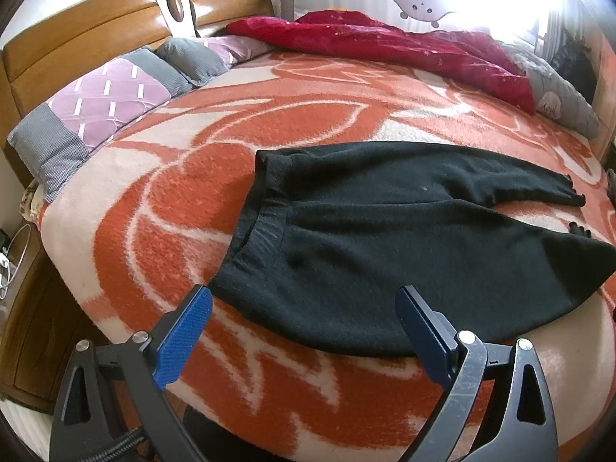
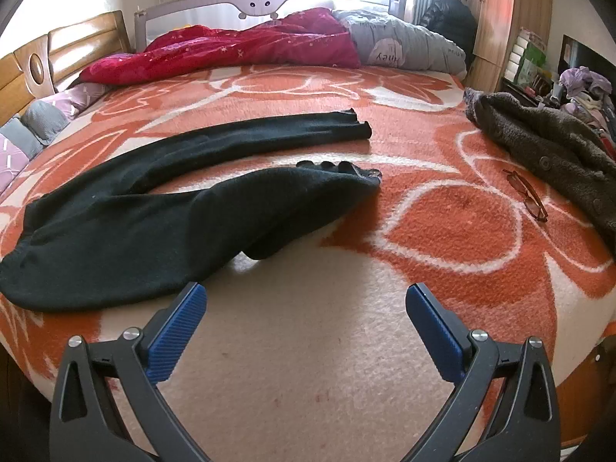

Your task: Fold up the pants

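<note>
Black pants [image 1: 385,238] lie spread flat on the orange and white blanket [image 1: 161,192], waistband to the left, both legs running right. My left gripper [image 1: 304,300] is open and empty, just above the pants' near waist corner. In the right wrist view the pants [image 2: 154,223] lie left of centre, with the two legs apart and the cuffs pointing right. My right gripper [image 2: 306,296] is open and empty over bare blanket [image 2: 308,346], near the lower edge of the near leg.
A red quilt [image 2: 238,50] and grey bedding [image 2: 404,46] lie along the far side. Pillows [image 1: 96,104] rest by the wooden headboard [image 1: 96,27]. A brown cardigan [image 2: 546,154] and glasses [image 2: 527,196] lie at the right. The bed's front edge is just below both grippers.
</note>
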The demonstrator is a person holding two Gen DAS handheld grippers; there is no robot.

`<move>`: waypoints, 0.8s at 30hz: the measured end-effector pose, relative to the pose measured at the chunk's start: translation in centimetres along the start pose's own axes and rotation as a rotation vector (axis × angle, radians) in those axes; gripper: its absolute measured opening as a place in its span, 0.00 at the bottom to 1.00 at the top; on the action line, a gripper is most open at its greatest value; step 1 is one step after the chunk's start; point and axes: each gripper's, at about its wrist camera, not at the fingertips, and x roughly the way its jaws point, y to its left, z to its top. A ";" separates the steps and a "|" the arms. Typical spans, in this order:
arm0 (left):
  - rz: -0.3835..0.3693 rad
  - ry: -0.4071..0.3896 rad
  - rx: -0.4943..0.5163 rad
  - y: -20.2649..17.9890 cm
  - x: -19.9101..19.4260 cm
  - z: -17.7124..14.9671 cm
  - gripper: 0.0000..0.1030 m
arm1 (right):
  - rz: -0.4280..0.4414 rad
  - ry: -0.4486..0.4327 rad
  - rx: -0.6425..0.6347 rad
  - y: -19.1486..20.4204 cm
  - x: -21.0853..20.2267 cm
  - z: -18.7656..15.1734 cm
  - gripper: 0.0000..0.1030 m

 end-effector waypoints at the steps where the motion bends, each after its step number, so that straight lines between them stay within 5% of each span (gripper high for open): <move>1: 0.000 0.000 0.000 0.0 0.0 0.0 0.94 | -0.001 0.000 0.000 0.0 0.1 -0.1 1.00; 24: -0.012 0.029 0.007 -0.6 0.9 -0.1 0.94 | -0.001 0.010 0.001 0.2 0.8 -0.1 1.00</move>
